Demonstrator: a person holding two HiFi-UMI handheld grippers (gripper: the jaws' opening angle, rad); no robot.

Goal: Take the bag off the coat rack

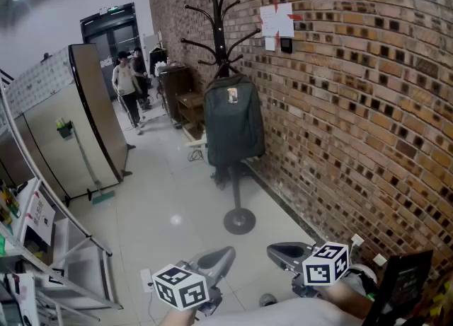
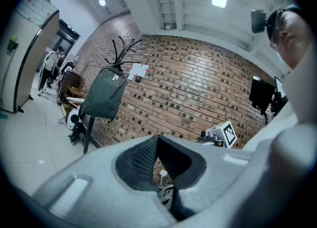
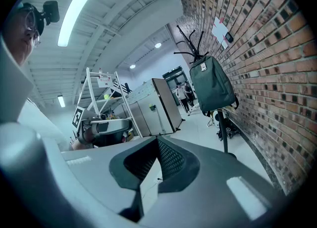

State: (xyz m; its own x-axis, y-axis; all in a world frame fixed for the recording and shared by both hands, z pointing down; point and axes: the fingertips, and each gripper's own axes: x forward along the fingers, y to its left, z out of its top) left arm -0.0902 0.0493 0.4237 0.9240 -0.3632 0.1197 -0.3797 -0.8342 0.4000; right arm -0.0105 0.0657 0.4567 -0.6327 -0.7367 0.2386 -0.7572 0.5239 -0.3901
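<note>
A dark green backpack (image 1: 233, 123) hangs on a black coat rack (image 1: 218, 17) that stands by the brick wall on a round base (image 1: 239, 220). The bag also shows in the left gripper view as the backpack (image 2: 104, 93) and in the right gripper view as the backpack (image 3: 210, 83). My left gripper (image 1: 225, 256) and right gripper (image 1: 276, 251) are low in the head view, well short of the rack. Both are shut with nothing between their jaws, as seen at the left gripper (image 2: 157, 143) and the right gripper (image 3: 158, 145).
A brick wall (image 1: 354, 105) runs along the right. A tall metal cabinet (image 1: 78, 126) stands at the left, and a white shelving frame (image 1: 56, 247) is at the near left. People (image 1: 127, 84) stand in the back by a doorway. Boxes and cables (image 1: 195, 144) lie behind the rack.
</note>
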